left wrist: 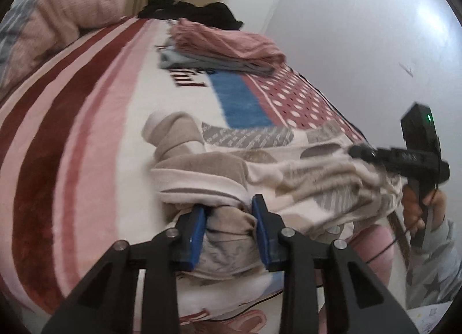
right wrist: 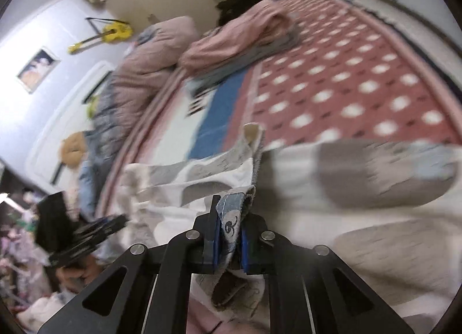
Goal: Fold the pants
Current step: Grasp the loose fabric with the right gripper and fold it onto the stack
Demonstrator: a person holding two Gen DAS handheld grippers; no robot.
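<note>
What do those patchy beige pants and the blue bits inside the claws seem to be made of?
Pants: soft, matte knit or fleece, judging by the fuzzy surface and limp bunching. Pads on the left claw: probably smooth blue rubber or plastic; hard to tell.

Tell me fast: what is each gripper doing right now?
Left gripper: closed on a bunched part of the pants.
Right gripper: closed on an edge of the pants.

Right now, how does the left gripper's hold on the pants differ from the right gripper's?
The left gripper has its jaws set wide around a thick bunch of the pants; the right gripper is pinched nearly shut on a thin edge. Both have blue pads and hold the same garment.
</note>
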